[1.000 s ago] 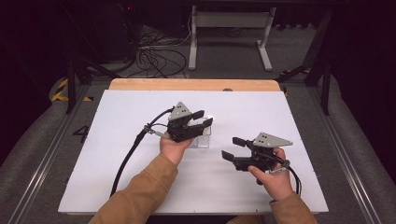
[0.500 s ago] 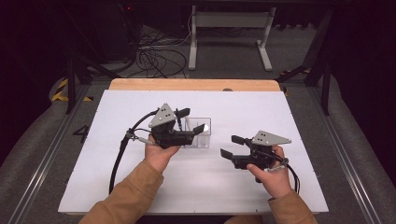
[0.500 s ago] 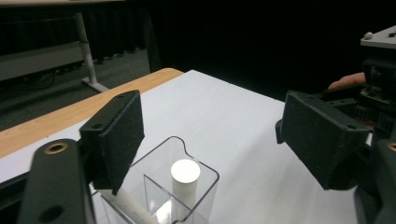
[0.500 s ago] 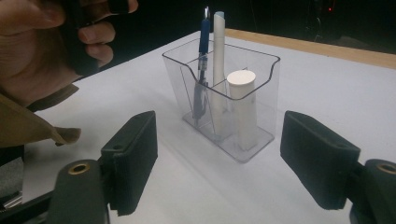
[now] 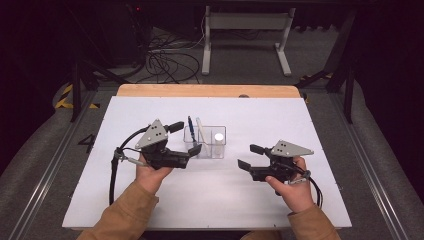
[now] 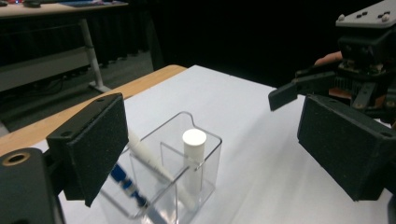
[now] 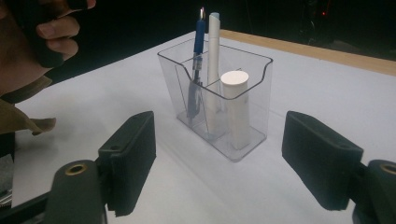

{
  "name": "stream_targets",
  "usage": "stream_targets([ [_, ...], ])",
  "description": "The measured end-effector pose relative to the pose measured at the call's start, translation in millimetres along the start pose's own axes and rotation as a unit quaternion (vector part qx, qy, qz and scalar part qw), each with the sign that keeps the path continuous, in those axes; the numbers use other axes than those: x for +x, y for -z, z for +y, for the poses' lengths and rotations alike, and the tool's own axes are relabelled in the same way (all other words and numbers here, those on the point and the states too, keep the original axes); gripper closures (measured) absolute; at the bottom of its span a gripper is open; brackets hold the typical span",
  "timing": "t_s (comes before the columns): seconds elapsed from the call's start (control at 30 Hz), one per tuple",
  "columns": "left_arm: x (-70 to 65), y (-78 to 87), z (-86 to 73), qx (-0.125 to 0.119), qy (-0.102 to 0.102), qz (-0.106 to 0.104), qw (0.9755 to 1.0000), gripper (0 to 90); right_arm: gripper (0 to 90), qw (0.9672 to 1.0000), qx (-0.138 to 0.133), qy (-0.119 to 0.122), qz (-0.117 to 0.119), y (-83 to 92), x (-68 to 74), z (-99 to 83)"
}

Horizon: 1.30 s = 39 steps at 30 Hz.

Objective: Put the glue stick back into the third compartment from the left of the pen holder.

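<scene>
A clear plastic organiser box point(image 5: 220, 150) stands mid-table on the white tabletop point(image 5: 260, 115). In it lean a blue pen point(image 5: 190, 126) and a white pen point(image 5: 200, 131), and a white cylinder point(image 5: 218, 136) stands upright. My left gripper point(image 5: 186, 138) is just left of the box; its jaws have just been opening and stand open with nothing pressed between them. In the left gripper view the box point(image 6: 209, 156), the cylinder point(image 6: 194, 138) and both pens lie ahead. My right gripper point(image 5: 248, 156) is open, right of the box and apart from it, facing the box point(image 7: 254, 93).
A wooden strip point(image 5: 205, 90) runs along the table's far edge. The left gripper's black cable point(image 5: 114, 172) loops over the table at the left. Beyond the table lie floor cables point(image 5: 165, 55) and a metal stand point(image 5: 245, 30).
The left gripper has drawn back from over the box towards the left and its jaws have opened. The pens now stand free in the box. The right gripper has stayed put.
</scene>
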<state>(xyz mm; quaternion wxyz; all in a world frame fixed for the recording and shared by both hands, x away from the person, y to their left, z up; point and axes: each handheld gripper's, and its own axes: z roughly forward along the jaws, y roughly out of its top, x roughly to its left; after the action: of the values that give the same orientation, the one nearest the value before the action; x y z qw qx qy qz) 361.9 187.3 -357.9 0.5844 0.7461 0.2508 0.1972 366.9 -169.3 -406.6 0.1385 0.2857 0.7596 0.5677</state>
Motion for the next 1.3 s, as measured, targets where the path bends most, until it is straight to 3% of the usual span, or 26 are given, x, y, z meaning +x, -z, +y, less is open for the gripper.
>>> stream_targets([
  [0.23, 4.5, 22.6, -18.2, 0.009, 0.006, 0.011, 0.9999, 8.4, 25.8, 1.0000, 0.003, 0.008, -0.001, 1.3, 0.9, -2.9],
  [0.53, 7.1, 58.8, -58.8, 0.034, -0.015, 0.045, 0.9983, 6.2, 25.3, 0.9999, 0.003, 0.007, -0.009, 7.3, -1.1, -5.0],
  [0.63, 13.6, 70.0, -71.8, 0.045, 0.009, 0.043, 0.9980, 5.6, 25.3, 0.9999, 0.006, 0.010, -0.011, 7.2, -0.6, -5.4],
  [0.67, 15.9, 73.3, -76.2, 0.043, 0.029, 0.038, 0.9979, 5.4, 25.3, 0.9998, 0.007, 0.012, -0.011, 7.0, -0.4, -5.7],
  [0.97, 25.5, 82.6, -84.7, 0.050, 0.055, 0.046, 0.9962, 4.8, 25.3, 0.9998, 0.009, 0.012, -0.012, 6.5, -1.5, -7.4],
  [1.17, 24.2, 82.6, -83.6, 0.054, 0.041, 0.052, 0.9963, 3.6, 25.2, 0.9996, 0.015, 0.018, -0.016, 5.9, -2.0, -10.3],
  [1.3, 22.0, 82.8, -83.7, 0.052, 0.042, 0.049, 0.9965, 2.8, 25.2, 0.9994, 0.016, 0.025, -0.017, 8.5, -3.2, -14.0],
])
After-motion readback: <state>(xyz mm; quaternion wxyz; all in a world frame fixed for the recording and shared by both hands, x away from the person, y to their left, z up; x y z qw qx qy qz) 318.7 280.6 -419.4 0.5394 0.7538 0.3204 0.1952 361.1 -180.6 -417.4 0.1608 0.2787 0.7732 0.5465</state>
